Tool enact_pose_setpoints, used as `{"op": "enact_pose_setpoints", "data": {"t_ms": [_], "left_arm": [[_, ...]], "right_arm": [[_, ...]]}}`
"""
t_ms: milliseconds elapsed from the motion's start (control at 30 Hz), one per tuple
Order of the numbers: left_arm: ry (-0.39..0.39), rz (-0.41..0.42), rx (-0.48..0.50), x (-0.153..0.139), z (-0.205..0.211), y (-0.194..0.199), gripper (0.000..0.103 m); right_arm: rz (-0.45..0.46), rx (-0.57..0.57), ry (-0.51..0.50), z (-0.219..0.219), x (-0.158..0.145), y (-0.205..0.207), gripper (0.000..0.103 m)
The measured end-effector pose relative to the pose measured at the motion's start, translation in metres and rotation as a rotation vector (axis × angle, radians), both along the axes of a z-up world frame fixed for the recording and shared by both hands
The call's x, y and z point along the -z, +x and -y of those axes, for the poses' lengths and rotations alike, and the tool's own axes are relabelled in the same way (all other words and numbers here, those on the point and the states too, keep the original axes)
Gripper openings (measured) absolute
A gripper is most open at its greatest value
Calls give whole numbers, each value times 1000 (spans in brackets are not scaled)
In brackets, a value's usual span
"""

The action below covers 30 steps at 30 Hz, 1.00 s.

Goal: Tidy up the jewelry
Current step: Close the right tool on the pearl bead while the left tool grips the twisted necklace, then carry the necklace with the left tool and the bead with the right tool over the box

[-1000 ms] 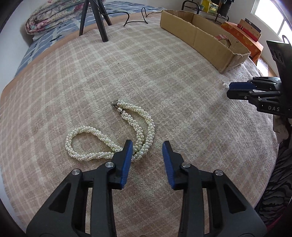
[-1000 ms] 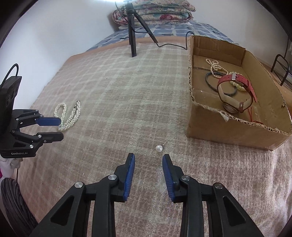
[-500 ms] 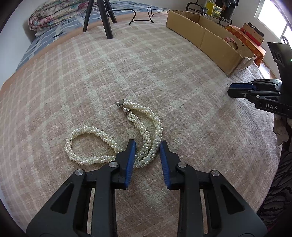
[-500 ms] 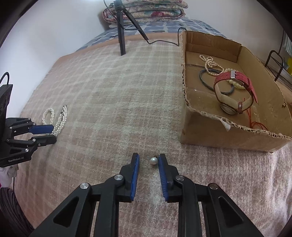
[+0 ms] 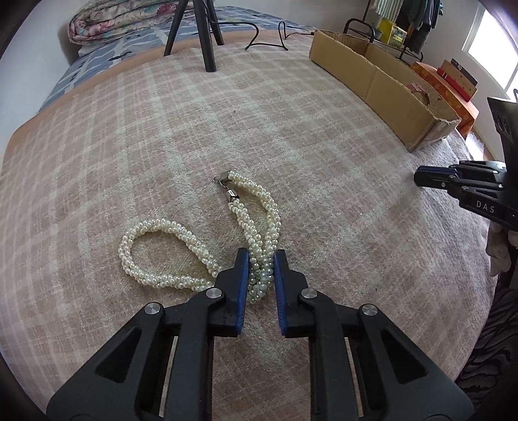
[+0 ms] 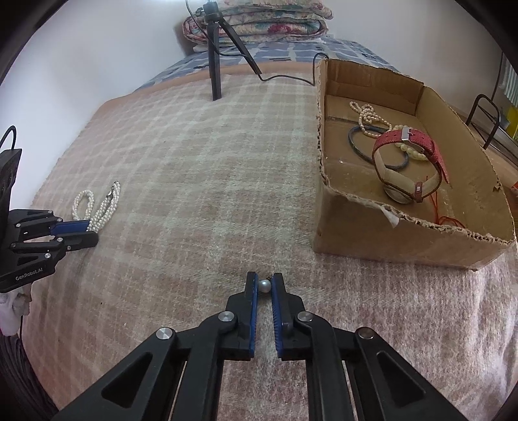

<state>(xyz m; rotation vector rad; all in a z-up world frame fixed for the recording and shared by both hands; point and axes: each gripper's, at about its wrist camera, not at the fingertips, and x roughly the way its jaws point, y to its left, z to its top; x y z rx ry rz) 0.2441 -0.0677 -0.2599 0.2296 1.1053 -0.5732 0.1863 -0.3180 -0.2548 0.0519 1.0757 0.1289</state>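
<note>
A twisted white pearl necklace (image 5: 194,246) lies on the pink plaid blanket. My left gripper (image 5: 261,259) is shut on its doubled strands near the fold, low on the blanket. It also shows in the right wrist view (image 6: 97,207). My right gripper (image 6: 264,281) is shut on a small pearl earring (image 6: 264,286) on the blanket, just in front of the cardboard box (image 6: 404,239). The box holds a red strap watch (image 6: 408,162), a dark bangle (image 6: 359,145) and a bead string (image 6: 365,116).
A black tripod (image 6: 215,58) stands at the far side of the bed, its cable running toward the box. Folded quilts (image 6: 255,26) lie by the wall. The bed edge drops off to the right in the left wrist view, where an orange box (image 5: 443,87) sits.
Both grippers moved forward and closed: the left one onto the pearl necklace strands, the right one onto the pearl earring. The necklace and the earring stay on the blanket.
</note>
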Motion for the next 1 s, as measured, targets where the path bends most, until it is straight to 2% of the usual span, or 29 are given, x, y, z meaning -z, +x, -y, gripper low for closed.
{"op": "enact_pose_setpoints", "data": {"t_ms": [400,1000], "left_arm": [[-193,-15,-110,-42,-22,-17,13],[-295,113,-81,-124,-7,-65,12]], "right_arm": [[41,-11,18,-4,-23,-24,6],[160,-25,32,-5,-84,-69,6]]}}
